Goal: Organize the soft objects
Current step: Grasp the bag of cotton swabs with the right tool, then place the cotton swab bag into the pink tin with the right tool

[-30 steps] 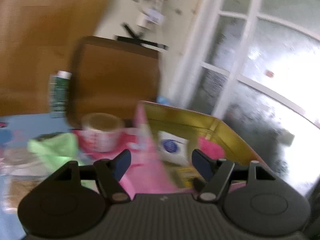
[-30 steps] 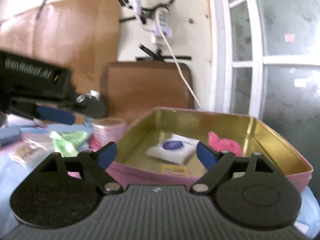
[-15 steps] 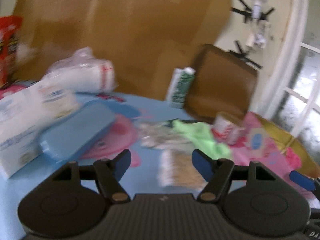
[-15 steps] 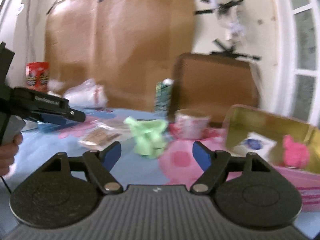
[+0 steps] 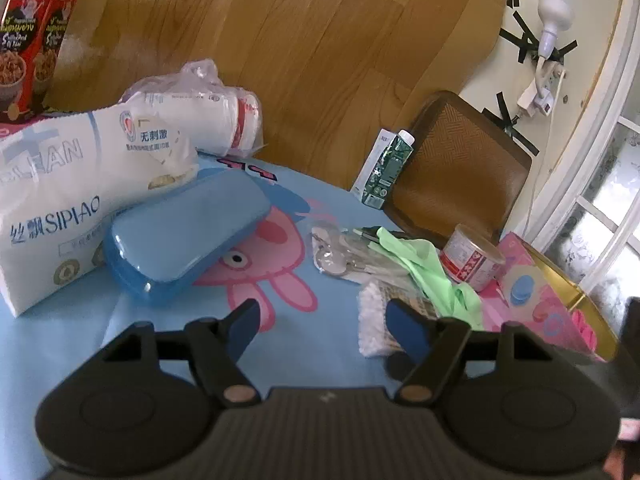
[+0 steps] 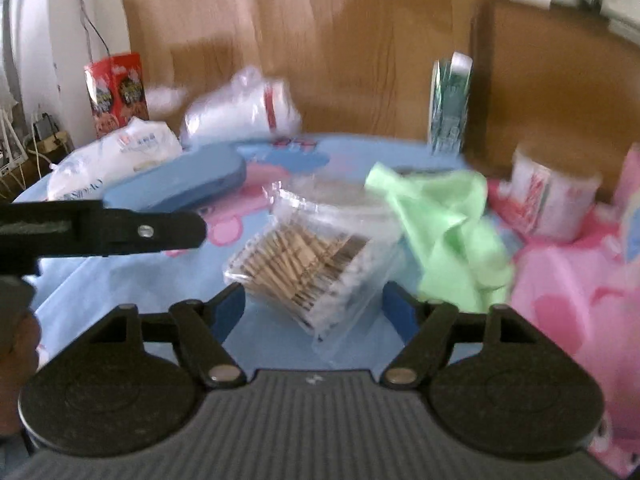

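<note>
A clear bag of cotton swabs [image 6: 308, 264] lies on the blue tablecloth [image 6: 276, 344], right in front of my open, empty right gripper [image 6: 314, 310]. A crumpled green cloth [image 6: 448, 236] lies just right of it. In the left wrist view the bag [image 5: 380, 320] sits ahead of the right finger of my open, empty left gripper [image 5: 324, 324], with the green cloth [image 5: 428, 264] behind it. The pink tin [image 5: 560, 304] with a gold inside holds a pink soft item [image 5: 582, 326] at the far right. The left gripper's body [image 6: 100, 232] crosses the right wrist view.
A blue case [image 5: 180, 236], a white tissue pack [image 5: 52, 200], a bag of cotton pads [image 5: 204, 120], a red snack box [image 5: 28, 36], a green carton [image 5: 386, 168], a small can [image 5: 470, 258] and a brown chair back [image 5: 460, 172] ring the table.
Both grippers have swung left, away from the pink tin, toward the middle of the table. The swab bag and green cloth now sit in front of them. Both stay open.
</note>
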### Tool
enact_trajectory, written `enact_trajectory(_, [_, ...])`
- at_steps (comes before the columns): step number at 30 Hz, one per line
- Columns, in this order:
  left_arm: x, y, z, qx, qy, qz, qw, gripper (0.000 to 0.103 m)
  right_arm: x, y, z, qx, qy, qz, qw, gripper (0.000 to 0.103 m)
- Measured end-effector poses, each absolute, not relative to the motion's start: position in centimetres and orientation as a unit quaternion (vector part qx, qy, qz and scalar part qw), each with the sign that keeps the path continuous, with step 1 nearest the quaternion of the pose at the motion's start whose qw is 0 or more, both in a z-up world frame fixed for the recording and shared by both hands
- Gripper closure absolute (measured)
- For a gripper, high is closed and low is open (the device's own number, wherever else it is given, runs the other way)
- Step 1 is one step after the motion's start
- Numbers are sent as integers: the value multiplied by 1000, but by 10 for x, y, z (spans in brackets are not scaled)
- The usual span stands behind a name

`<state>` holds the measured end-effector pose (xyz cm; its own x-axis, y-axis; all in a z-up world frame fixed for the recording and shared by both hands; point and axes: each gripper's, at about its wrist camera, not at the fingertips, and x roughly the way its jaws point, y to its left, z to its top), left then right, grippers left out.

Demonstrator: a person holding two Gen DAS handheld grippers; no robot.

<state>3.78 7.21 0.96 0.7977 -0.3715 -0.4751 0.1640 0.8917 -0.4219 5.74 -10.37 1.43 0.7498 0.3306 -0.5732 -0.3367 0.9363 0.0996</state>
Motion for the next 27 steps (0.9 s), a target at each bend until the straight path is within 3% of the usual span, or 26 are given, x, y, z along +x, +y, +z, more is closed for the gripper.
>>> enact_trajectory(1, [38, 72, 9, -183, 284, -145, 930, 32, 58, -103, 14, -5, 308, 181, 934, 24])
enact_trajectory(3, [38, 70, 10, -179, 284, -148, 930, 32, 53, -100, 13, -21, 300, 179, 937, 51])
enact_trajectory(6, [38, 67, 10, -174, 285, -154, 930, 32, 43, -98, 13, -35, 291, 179, 939, 62])
enact_trajectory(9, [45, 64, 9, -181, 294, -161, 925, 25, 38, -99, 13, -39, 287, 178, 940, 70])
enact_trajectory(12, [52, 54, 10, -182, 307, -170, 919, 24, 31, -104, 12, -33, 286, 182, 940, 74])
enact_trajectory(13, [54, 47, 9, -179, 313, -180, 915, 32, 26, -106, 12, -28, 285, 182, 941, 74])
enact_trajectory(14, [55, 39, 8, -175, 324, -198, 908, 46, 22, -109, 13, -23, 283, 183, 941, 74])
enact_trajectory(15, [56, 31, 6, -169, 336, -215, 901, 50, 19, -111, 12, -17, 283, 186, 941, 74])
enact_trajectory(20, [43, 8, 10, -176, 334, -237, 895, 50, -4, -127, 17, -3, 269, 161, 950, 75])
enact_trajectory(27, [23, -67, 66, -137, 281, -328, 891, 50, -60, -177, 51, -20, 153, 78, 985, 75])
